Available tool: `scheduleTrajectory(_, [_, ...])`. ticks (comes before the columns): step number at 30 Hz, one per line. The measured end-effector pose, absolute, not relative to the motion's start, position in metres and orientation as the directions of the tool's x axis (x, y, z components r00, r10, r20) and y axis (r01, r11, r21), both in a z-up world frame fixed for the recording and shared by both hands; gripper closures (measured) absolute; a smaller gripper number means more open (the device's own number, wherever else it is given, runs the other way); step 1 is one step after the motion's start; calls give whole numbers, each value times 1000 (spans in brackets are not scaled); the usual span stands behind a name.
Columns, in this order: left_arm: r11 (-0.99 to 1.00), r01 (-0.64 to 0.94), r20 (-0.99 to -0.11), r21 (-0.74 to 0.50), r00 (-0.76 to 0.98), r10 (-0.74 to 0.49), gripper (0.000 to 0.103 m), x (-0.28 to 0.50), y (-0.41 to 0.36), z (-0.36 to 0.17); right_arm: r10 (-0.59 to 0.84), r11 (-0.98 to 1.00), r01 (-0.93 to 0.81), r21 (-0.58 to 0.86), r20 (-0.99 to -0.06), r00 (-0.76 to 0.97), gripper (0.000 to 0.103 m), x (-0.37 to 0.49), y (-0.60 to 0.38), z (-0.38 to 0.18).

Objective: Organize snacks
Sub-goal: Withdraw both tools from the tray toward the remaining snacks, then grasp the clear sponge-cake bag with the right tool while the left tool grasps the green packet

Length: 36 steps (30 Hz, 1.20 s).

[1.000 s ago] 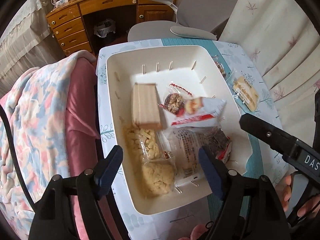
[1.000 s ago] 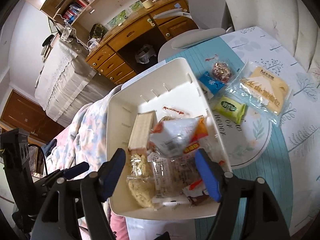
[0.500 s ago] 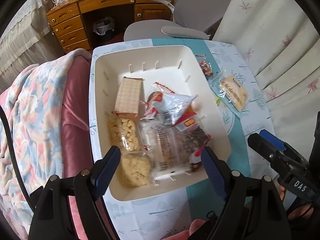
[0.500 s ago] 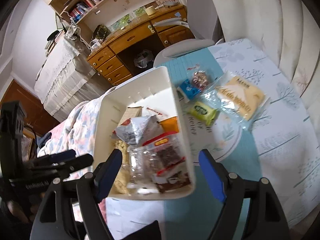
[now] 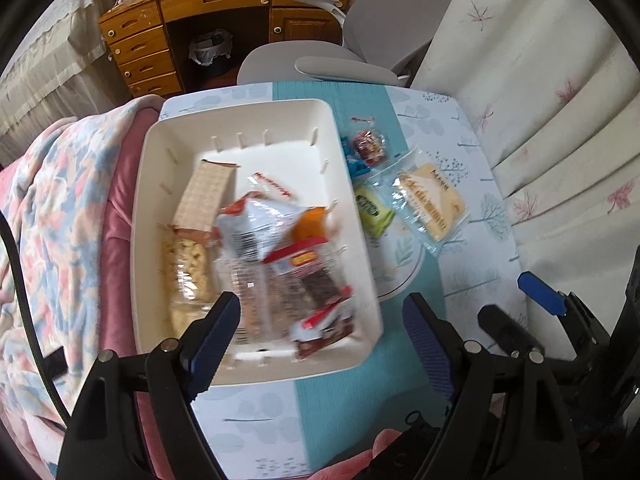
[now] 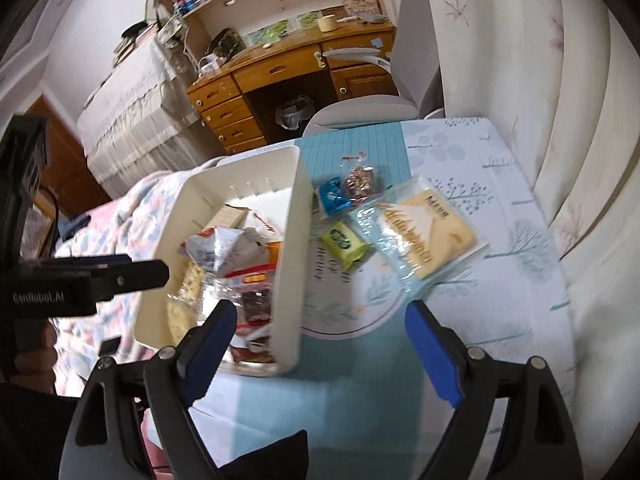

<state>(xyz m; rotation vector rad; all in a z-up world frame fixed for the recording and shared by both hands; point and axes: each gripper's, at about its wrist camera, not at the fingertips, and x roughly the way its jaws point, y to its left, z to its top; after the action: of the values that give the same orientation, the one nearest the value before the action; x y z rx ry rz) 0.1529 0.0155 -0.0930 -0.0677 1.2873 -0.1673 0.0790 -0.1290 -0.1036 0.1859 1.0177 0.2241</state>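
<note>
Snacks fill the white bin at centre frame; since a second ago an orange-and-white bag has landed on the pile. Left gripper and right gripper gape wide, empty, now lower in frame. Yellow packet lies right of the bin.

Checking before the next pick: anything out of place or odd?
Four snacks lie outside the white bin, beside its right wall: yellow cracker pack, green packet, blue candy, red-brown candy. Nothing spilled or damaged.

Table with bin, snacks
</note>
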Motion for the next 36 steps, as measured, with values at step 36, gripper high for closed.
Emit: scheduleTrajectory(36, [890,-454,-999,-26,39,-9,38,278,-102,-213,289,924,-375,74,-777,559,16,168,-215,-195])
